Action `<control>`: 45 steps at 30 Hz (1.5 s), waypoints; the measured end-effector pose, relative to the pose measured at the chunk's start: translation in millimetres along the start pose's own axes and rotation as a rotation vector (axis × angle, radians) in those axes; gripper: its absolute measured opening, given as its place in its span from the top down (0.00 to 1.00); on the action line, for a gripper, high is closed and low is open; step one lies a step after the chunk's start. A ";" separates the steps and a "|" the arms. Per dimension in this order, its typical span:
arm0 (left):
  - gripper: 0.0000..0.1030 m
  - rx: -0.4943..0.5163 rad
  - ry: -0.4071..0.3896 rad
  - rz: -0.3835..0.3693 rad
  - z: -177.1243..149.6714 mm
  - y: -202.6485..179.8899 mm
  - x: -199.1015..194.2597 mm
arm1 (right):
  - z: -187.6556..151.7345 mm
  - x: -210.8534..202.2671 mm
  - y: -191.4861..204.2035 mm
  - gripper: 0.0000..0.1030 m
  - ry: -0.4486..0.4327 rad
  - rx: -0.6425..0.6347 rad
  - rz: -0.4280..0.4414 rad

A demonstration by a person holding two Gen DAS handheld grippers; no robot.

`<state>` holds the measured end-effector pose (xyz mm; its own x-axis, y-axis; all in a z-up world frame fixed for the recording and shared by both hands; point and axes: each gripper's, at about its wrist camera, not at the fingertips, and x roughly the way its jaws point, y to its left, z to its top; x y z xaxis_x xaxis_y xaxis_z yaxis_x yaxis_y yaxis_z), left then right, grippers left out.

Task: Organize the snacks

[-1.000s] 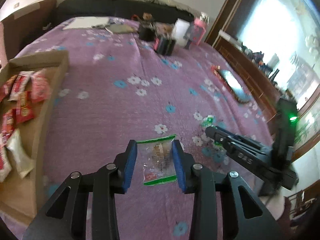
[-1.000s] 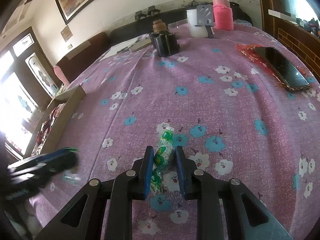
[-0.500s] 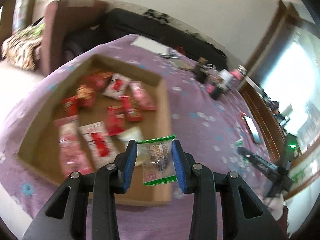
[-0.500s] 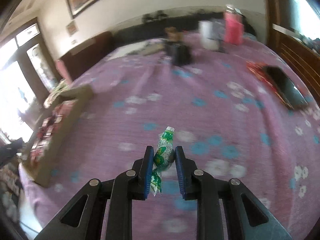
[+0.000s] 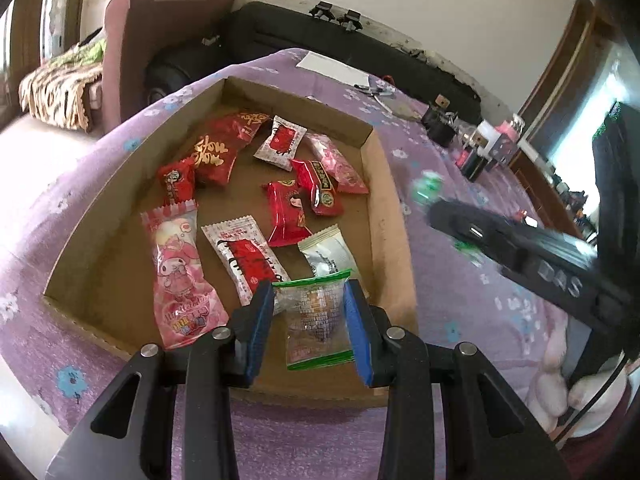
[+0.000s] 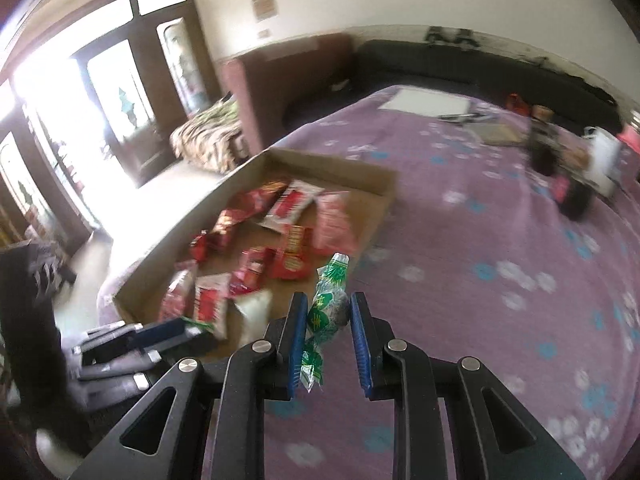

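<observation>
- A flat brown cardboard box (image 5: 384, 184) is set on the purple flowered cloth (image 5: 452, 280); shiny red and pink snack packets (image 5: 286, 216) are spread inside.
- A clear crinkly packet with green edges (image 5: 314, 320) is pinched by the left gripper (image 5: 310, 332), tilted down over the box's near corner.
- A twisted green candy (image 6: 326, 312), perhaps foil, is squeezed by the right gripper (image 6: 326, 344) beside the box.

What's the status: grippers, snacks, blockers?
Left gripper shut on clear packet, over cardboard tray. Right gripper shut on green candy. Nothing blocking.
</observation>
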<state>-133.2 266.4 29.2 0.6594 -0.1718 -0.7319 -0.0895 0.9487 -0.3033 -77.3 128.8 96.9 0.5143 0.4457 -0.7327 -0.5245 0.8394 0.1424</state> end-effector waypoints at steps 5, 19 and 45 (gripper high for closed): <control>0.57 -0.012 0.015 -0.036 0.2 7.5 -3.1 | 12.9 34.5 20.1 0.79 0.058 -0.035 0.005; 0.44 -0.099 -0.038 -0.045 1.9 30.1 -26.6 | 17.1 47.2 17.4 0.62 0.014 -0.012 -0.048; 0.31 0.080 -0.066 0.264 -13.8 -35.5 -30.9 | -68.5 -33.9 -48.4 0.47 -0.071 0.106 -0.077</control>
<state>-160.7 234.3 54.2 0.6689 0.0993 -0.7367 -0.2069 0.9767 -0.0561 -115.8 51.8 69.2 0.5987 0.3963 -0.6961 -0.4091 0.8984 0.1596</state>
